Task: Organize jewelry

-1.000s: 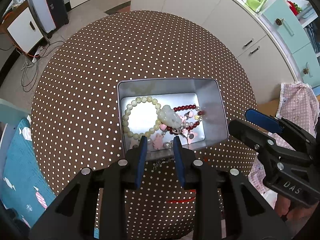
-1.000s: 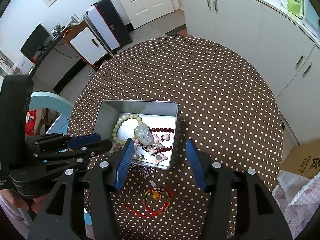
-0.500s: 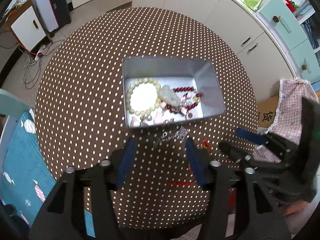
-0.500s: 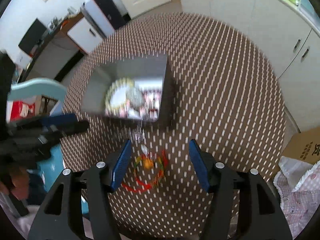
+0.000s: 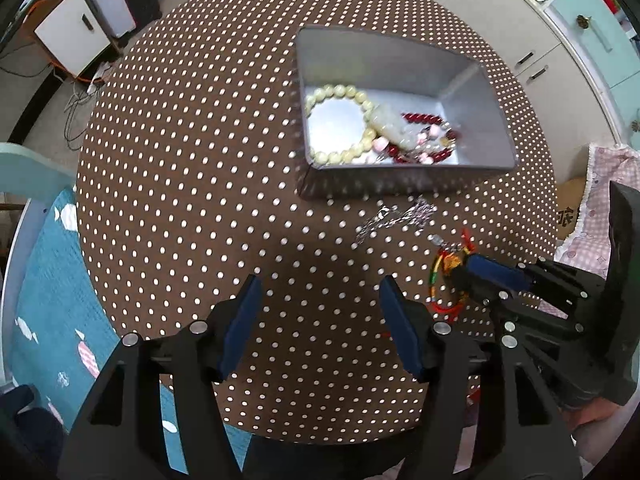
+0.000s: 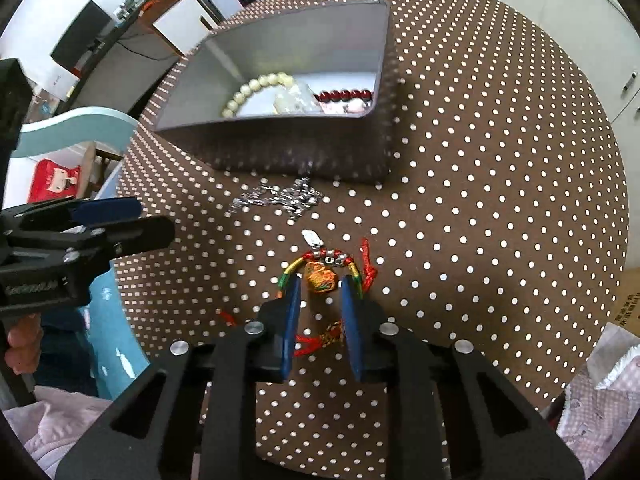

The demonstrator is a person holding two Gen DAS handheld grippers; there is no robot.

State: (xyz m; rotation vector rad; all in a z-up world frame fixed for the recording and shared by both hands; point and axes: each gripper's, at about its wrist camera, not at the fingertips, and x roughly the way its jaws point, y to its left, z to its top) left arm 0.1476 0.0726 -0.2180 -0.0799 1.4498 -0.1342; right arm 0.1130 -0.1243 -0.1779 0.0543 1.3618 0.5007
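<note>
Right gripper [image 6: 320, 292] steeply downward, jaws just narrowed around braided cord bracelet [image 6: 320, 276], contact unclear.

The surface [image 5: 192, 168] is round, covered in a brown cloth with white dots. A grey metal tin [image 5: 404, 184] stands open on it toward the far right; its near wall mirrors the dots. Just before that wall a silver chain [image 6: 280, 198] lies bunched on the cloth, close to the tin; whether it touches cannot be told. Nearer still, apart from the chain, a cord bracelet [image 6: 320, 276] in red, yellow and green lies flat, with a small silver tag at its far end and an orange charm inside its loop. Its red cord ends trail across the cloth toward the near edge.
</note>
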